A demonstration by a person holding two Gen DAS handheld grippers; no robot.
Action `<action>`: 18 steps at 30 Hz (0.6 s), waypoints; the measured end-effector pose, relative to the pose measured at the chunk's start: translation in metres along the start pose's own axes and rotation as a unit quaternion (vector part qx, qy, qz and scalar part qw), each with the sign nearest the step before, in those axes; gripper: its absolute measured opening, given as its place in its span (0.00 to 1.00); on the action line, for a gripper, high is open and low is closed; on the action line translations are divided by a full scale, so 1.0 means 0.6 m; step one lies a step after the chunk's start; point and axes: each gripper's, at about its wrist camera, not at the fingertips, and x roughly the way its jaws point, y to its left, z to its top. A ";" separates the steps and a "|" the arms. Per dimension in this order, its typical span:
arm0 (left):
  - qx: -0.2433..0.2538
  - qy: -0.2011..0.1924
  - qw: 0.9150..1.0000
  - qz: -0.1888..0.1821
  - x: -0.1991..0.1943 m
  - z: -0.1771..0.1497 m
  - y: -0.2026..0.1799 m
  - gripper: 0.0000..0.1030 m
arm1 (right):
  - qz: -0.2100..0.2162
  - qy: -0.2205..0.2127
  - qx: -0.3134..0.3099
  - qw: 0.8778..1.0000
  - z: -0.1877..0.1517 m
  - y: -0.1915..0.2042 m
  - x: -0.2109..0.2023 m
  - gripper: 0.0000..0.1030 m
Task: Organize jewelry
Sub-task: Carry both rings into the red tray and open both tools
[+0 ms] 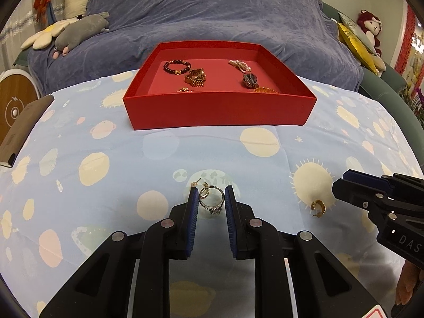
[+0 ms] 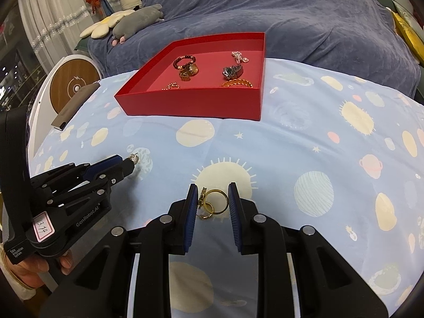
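Note:
My left gripper (image 1: 212, 198) is shut on a silver ring with a clear stone (image 1: 212, 202), held upright just above the planet-print cloth; its tip with the ring (image 2: 135, 159) also shows in the right wrist view. Two tiny gold studs (image 1: 197, 182) lie on the cloth just beyond its fingertips. My right gripper (image 2: 212, 198) is shut on a plain gold ring (image 2: 217, 201). A chunky gold hoop earring (image 1: 318, 208) lies on the cloth under its tip. The red box (image 1: 220, 111) behind holds a bead bracelet (image 1: 177, 67), two watches and gold chains.
A dark flat case (image 1: 23, 127) lies at the cloth's left edge beside a round wooden-faced device (image 2: 74, 82). A blue-covered sofa (image 1: 212, 13) with plush toys stands behind the box. A person's hand (image 2: 63, 262) holds the left gripper.

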 end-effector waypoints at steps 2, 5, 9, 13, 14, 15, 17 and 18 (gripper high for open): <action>-0.006 -0.005 1.000 0.002 -0.009 0.003 0.011 0.17 | -0.001 -0.002 -0.001 1.000 0.002 0.003 -0.002 0.22; -0.021 -0.013 1.000 0.005 -0.022 0.008 0.036 0.17 | -0.002 -0.008 -0.001 1.000 0.010 0.006 -0.005 0.22; -0.041 -0.022 0.999 0.014 -0.038 0.016 0.071 0.17 | -0.004 -0.019 0.000 1.000 0.022 0.012 -0.013 0.22; -0.055 -0.026 0.998 0.019 -0.050 0.020 0.096 0.17 | -0.006 -0.028 0.001 1.000 0.030 0.019 -0.019 0.22; -0.058 -0.027 0.998 0.020 -0.053 0.021 0.100 0.17 | -0.005 -0.030 0.000 1.000 0.031 0.021 -0.020 0.22; -0.060 -0.029 0.998 0.019 -0.056 0.022 0.103 0.17 | -0.004 -0.032 0.000 0.999 0.033 0.024 -0.021 0.22; -0.061 -0.034 0.997 0.018 -0.061 0.028 0.104 0.17 | -0.003 -0.034 -0.002 0.999 0.036 0.029 -0.022 0.22; -0.061 -0.037 0.997 0.017 -0.063 0.032 0.104 0.17 | -0.003 -0.036 -0.003 0.999 0.038 0.030 -0.023 0.22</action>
